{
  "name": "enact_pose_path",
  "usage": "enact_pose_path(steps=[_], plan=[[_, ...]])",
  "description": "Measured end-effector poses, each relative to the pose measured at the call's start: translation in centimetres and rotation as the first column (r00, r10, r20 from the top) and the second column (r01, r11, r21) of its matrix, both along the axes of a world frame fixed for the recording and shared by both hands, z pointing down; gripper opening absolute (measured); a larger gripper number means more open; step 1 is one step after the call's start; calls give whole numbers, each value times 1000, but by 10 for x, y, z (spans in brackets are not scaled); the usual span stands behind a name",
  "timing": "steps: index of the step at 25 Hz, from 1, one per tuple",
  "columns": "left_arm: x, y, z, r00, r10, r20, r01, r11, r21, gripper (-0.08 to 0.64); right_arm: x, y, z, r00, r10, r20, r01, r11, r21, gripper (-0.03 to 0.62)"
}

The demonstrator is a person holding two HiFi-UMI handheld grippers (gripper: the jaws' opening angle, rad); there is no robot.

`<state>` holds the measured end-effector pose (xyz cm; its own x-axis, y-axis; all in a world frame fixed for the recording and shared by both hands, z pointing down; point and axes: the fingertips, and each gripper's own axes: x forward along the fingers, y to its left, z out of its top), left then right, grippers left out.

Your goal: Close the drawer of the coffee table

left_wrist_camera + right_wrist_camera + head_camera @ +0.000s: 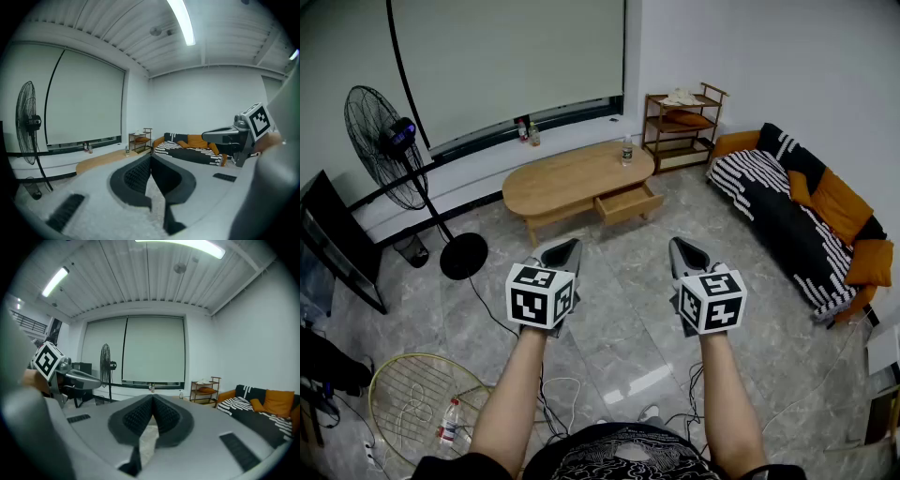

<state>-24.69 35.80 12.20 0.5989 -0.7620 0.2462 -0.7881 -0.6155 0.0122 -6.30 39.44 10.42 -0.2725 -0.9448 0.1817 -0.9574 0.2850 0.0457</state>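
Left hand-held gripper [567, 249]: jaws pressed together, tips meeting, nothing between them; held out in the air, pointing slightly below level.
Right hand-held gripper [682, 249]: jaws pressed together as well, empty; level with the left one, just beside it at 3 o'clock.
Drawer [628, 202]: at 12 o'clock from both grippers, well apart from them. It stands pulled out of the right half of the counter [567, 178], its front facing this way.
Counter: low, oval, wooden, on legs.
Handling (judgement): wooden box on runners, stiff, likely light; it should slide on a straight push. No grip needed. Closed jaw tips or the gripper's flat can press the middle of the drawer front; an off-centre push could skew it in its runners. The counter may shift on the smooth floor [609, 319] if shoved hard.
Bottle [626, 150]: upright on the counter top, beyond the drawer at 12 o'clock; a jolt could tip it.
Fan [389, 141]: at 10 o'clock, its round base on the floor left of the approach line, not in it.
Shelf rack [680, 127]: at 1 o'clock, beyond the counter's right end.
Sofa [797, 211]: at 2 o'clock, clear of the drawer.
Cables [553, 394]: on the floor near the feet at 6 o'clock; a trip risk when stepping forward.
Way to drawer: open floor, nothing standing between.
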Motion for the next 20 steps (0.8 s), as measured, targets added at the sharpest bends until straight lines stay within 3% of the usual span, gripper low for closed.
enact_pose_path(steps=[11, 20], plan=[[2, -6, 4, 999, 44, -4, -44, 999, 6, 6, -12, -2, 8, 1000, 26, 5, -26, 1000, -5, 5], [17, -14, 12, 997, 79, 9, -79, 997, 7, 6, -7, -7, 18, 999, 37, 18, -37, 999, -7, 42]])
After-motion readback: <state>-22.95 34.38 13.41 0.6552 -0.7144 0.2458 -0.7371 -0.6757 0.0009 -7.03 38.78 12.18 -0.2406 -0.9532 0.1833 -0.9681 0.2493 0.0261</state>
